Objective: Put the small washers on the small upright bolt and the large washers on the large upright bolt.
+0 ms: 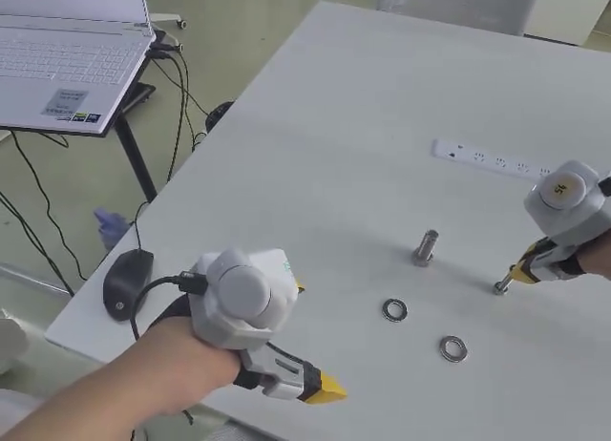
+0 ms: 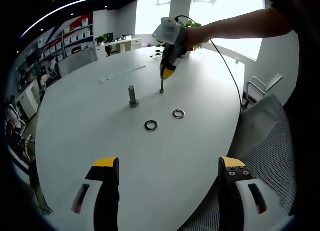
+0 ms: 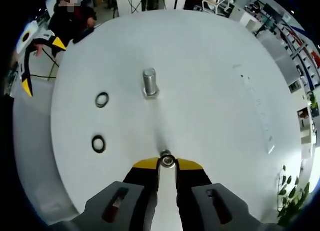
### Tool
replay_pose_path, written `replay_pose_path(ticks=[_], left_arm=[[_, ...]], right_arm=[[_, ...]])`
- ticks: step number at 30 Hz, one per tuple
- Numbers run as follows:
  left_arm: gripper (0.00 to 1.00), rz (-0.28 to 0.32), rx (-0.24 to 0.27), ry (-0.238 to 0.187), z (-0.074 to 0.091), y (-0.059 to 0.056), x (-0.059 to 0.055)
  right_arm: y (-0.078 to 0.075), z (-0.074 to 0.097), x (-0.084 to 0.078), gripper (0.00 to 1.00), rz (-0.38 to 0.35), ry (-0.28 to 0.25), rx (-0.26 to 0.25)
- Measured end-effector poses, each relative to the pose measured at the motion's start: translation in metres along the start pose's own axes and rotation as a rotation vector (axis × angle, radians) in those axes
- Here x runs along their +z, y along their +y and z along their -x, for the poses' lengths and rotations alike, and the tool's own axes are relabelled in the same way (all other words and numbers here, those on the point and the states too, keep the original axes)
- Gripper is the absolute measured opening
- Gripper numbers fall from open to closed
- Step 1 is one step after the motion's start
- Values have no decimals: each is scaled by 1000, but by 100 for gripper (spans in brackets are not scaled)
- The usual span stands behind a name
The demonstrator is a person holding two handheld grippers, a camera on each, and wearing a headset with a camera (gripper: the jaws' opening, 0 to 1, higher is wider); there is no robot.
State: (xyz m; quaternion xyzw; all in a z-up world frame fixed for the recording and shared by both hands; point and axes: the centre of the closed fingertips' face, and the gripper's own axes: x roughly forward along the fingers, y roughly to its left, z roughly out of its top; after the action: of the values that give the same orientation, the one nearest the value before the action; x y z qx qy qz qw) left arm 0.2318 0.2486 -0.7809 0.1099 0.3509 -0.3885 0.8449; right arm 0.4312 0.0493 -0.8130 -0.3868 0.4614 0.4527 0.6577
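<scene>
R gripper [image 3: 167, 167]: fingers clenched nearly together, pinching what looks like a small washer [image 3: 167, 161] right at the top of the small bolt [image 1: 500, 286]. The bolt stands upright on the white desk [image 1: 315, 126]. In the right gripper view the ring covers most of its shaft. In the head view this gripper comes in from the right edge, yellow tips touching the bolt's upper end.

L gripper [image 2: 169, 163]: fingers released, spread wide, nothing between them. It hangs over the desk's near edge, well apart from the work, held in a hand [image 1: 167, 365].

Large bolt [image 1: 426, 247] is upright, to the left of the small bolt and apart from it. A washer [image 1: 394, 310] lies flat on the person's side of the large bolt. A second washer [image 1: 452, 347] lies flat, nearer the person and further right. The two are apart from each other and from both bolts.

Further out:
- White power strip [image 1: 492, 160] lies beyond the bolts; no print legible.
- Black mouse [image 1: 127, 281] w/ cable sits at the desk's left corner.
- Laptop [image 1: 67, 50] is on a side stand at upper left. Stickers [image 1: 67, 105] on its palm rest carry text too small to read.
- Mesh chair [image 2: 270, 141] is beside the desk in the left gripper view.
</scene>
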Motion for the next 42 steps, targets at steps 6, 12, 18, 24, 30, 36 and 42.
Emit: replay_pose_path(ticks=[6, 12, 18, 24, 30, 36, 42], left_arm=[[81, 4, 2, 0, 0, 1, -1], [80, 9, 2, 11, 1, 1, -6], [79, 20, 1, 21, 2, 0, -12], [78, 27, 1, 25, 2, 0, -15], [77, 31, 3, 28, 3, 1, -17], [77, 37, 3, 33, 4, 1, -19], [76, 38, 4, 40, 5, 0, -22]], right_arm=[[1, -5, -3, 13, -6, 5, 7], [2, -13, -3, 13, -9, 4, 16], [5, -22, -5, 13, 13, 19, 19], [6, -32, -9, 13, 22, 32, 20], [6, -38, -11, 13, 42, 49, 22], [4, -42, -14, 13, 57, 62, 11], [4, -41, -13, 13, 42, 62, 16]])
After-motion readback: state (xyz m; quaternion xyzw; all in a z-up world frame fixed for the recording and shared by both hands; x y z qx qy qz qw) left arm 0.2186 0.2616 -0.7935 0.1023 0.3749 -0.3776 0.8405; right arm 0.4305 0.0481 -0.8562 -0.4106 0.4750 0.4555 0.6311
